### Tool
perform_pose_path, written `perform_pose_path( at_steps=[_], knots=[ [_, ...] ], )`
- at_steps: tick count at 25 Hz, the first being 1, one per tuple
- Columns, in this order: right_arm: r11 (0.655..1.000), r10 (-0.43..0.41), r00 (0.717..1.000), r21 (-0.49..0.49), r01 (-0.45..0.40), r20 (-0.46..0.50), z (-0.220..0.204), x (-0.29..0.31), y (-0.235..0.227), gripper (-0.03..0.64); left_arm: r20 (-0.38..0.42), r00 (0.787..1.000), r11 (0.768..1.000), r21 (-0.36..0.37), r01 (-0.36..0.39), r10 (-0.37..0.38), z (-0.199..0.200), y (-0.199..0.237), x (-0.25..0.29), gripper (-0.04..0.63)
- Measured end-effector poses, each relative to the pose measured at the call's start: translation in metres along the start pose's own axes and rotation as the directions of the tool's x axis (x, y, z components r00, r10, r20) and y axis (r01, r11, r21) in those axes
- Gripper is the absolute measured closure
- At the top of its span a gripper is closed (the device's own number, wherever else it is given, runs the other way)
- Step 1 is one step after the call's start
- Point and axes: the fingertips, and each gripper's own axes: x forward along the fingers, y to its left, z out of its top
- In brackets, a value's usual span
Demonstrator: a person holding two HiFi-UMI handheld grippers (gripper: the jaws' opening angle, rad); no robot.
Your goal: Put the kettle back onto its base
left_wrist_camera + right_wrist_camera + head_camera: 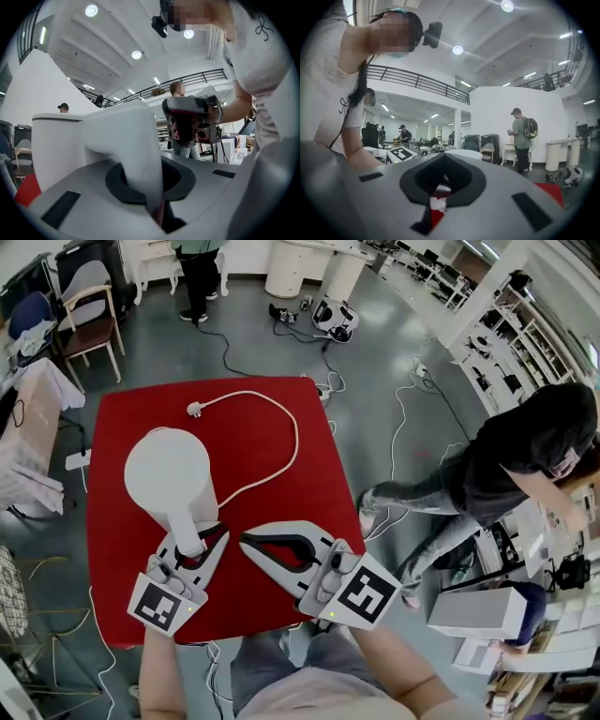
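Gently now: with left gripper [194,549] clamped shut on kettle [169,474] handle [136,154], lower straight down, upright, over left half of table [253,607]. Judging by cord [296,432] running out from beneath, aim for base hidden under the body; seat fully before releasing. Leave right gripper [248,542] as is: shut, empty, just beside.

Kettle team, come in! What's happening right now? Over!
Left hand-held gripper shut on kettle handle. Right hand-held gripper shut, empty. Kettle upright over red table; base out of sight. Cord alongside, nothing blocking.
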Motion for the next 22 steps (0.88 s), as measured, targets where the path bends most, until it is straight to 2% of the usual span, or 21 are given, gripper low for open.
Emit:
perform_pose_path(
  at_steps=[5,8,11,15,17,18,22],
  knots=[
    [1.0,0.006,1.0,0.012,-0.006,0.002,0.01,-0.002,0.001,0.611,0.013,1.0,0.999,-0.036,0.013,-0.012,0.006,0.003,-0.021,0.473],
    [1.0,0.02,1.0,0.008,-0.02,0.008,0.012,-0.001,0.006,0.611,0.01,1.0,1.0,-0.025,0.01,-0.01,0.007,0.003,-0.037,0.464],
    [0.999,0.035,0.999,0.005,-0.036,0.011,0.013,0.0,0.012,0.611,0.007,0.999,0.999,-0.028,-0.032,0.032,0.007,0.008,-0.057,0.457],
    [0.998,0.069,0.998,-0.003,-0.069,0.011,0.02,0.0,0.024,0.611,0.057,0.99,0.992,-0.004,-0.125,0.125,0.031,0.013,-0.084,0.461],
    [0.996,0.088,0.996,-0.008,-0.088,0.015,0.026,0.001,0.03,0.611,0.075,0.983,0.986,-0.008,-0.165,0.165,0.049,0.008,-0.092,0.535],
    [0.995,0.099,0.995,-0.01,-0.099,0.021,0.029,0.002,0.033,0.611,0.087,0.98,0.984,-0.018,-0.177,0.178,0.059,0.004,-0.095,0.558],
    [0.989,0.15,0.988,-0.018,-0.149,0.036,0.038,0.005,0.045,0.611,0.118,0.974,0.98,-0.069,-0.188,0.195,0.094,-0.018,-0.098,0.584]
  ],
)
